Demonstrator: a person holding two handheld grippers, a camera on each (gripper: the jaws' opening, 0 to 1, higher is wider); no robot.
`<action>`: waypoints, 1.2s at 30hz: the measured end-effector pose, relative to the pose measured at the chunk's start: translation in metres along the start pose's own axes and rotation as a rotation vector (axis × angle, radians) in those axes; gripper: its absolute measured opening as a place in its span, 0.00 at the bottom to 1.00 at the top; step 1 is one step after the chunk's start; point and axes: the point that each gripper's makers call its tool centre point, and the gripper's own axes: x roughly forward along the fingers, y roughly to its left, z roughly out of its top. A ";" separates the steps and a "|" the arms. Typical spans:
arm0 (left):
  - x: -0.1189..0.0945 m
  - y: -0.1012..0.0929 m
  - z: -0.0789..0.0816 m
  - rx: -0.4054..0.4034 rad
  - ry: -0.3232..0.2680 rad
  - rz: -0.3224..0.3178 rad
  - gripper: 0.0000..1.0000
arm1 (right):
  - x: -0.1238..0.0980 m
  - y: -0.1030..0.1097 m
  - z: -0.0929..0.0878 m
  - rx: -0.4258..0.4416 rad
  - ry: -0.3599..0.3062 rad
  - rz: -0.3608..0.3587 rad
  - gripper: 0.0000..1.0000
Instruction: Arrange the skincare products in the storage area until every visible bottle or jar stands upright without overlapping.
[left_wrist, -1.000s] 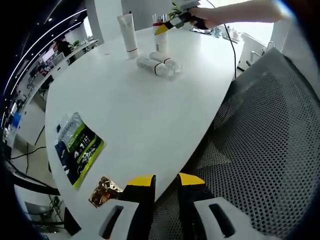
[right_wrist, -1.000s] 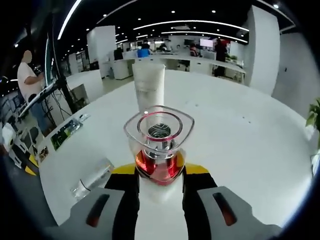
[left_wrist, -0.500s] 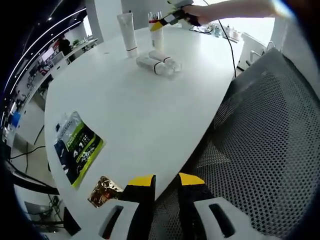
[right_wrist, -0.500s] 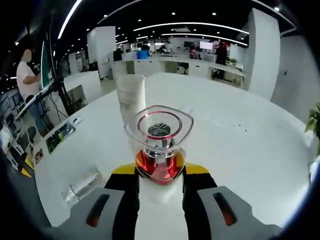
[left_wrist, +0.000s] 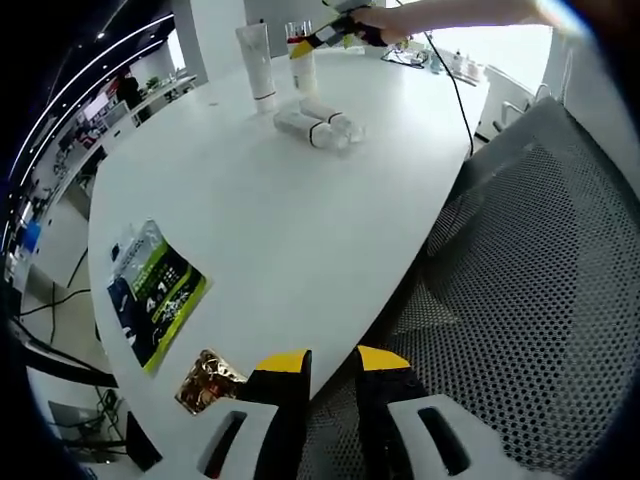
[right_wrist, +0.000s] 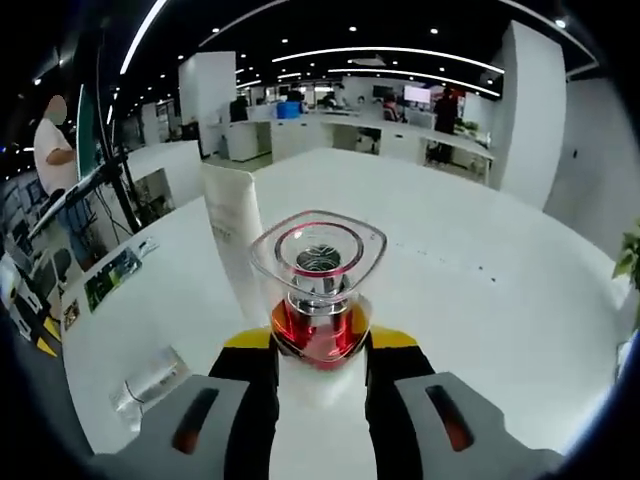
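At the far end of the white table (left_wrist: 290, 220) a white tube (left_wrist: 257, 62) stands upright. Beside it my right gripper (left_wrist: 322, 32) holds a white bottle (left_wrist: 301, 68) upright, just above two clear-capped bottles (left_wrist: 320, 126) lying on their sides. In the right gripper view my right gripper (right_wrist: 320, 345) is shut on that bottle (right_wrist: 318, 270), with its clear square cap and red collar; the tube (right_wrist: 232, 240) stands close behind it to the left. My left gripper (left_wrist: 333, 368) hovers at the near table edge, its jaws a narrow gap apart and holding nothing.
A green and black sachet (left_wrist: 155, 292) and a gold wrapped item (left_wrist: 205, 380) lie near the front-left edge. A mesh chair (left_wrist: 520, 300) stands on the right. One lying bottle (right_wrist: 148, 380) shows at lower left. A person (right_wrist: 55, 150) stands far off.
My right gripper has carried the bottle leftward, closer to the upright tube. The left gripper and the lying bottles have stayed put.
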 end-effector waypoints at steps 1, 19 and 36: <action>0.000 0.000 0.000 -0.002 0.000 0.001 0.18 | 0.002 0.000 0.000 -0.003 0.000 0.002 0.31; 0.001 -0.001 -0.003 -0.001 0.022 -0.004 0.18 | 0.018 0.014 0.004 -0.041 -0.008 0.058 0.31; 0.002 -0.001 -0.005 -0.003 0.034 -0.006 0.18 | 0.027 0.017 0.002 -0.012 -0.058 0.091 0.33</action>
